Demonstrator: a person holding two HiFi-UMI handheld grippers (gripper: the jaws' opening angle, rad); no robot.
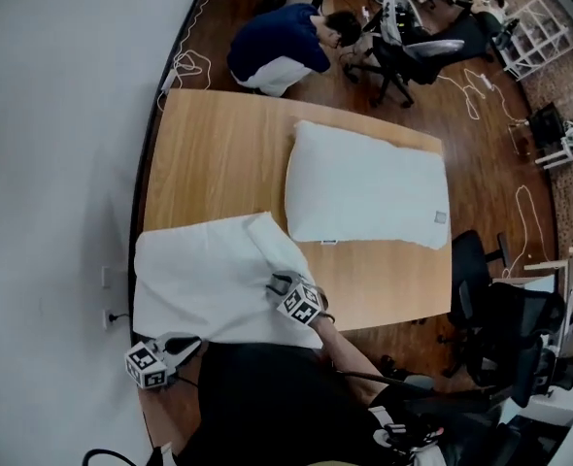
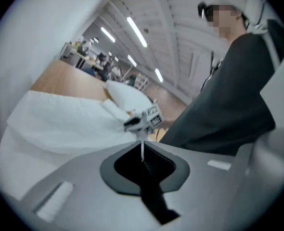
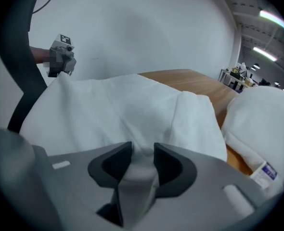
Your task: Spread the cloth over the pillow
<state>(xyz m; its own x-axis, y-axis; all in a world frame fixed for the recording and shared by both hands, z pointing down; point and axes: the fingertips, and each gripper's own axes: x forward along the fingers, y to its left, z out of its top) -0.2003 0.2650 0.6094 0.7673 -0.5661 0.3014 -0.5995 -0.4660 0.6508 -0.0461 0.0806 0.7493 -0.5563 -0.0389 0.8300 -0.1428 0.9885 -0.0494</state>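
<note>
From the head view, the cloth (image 1: 204,280) lies flat on the table (image 1: 219,153), just beside the pillow (image 1: 364,197) and not over it. The gripper views add the grips. The left gripper (image 2: 142,153) is pinched tight on a thin cloth edge, and the right gripper (image 3: 142,160) is clamped on a bunched fold.

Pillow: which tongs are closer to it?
Right. The right tongs are on the cloth just below the pillow in the head view; the left tongs pinch the cloth's opposite corner, farther away.

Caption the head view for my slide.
Left tongs and right tongs hold the cloth by its near edge; pillow lies beyond.
</note>
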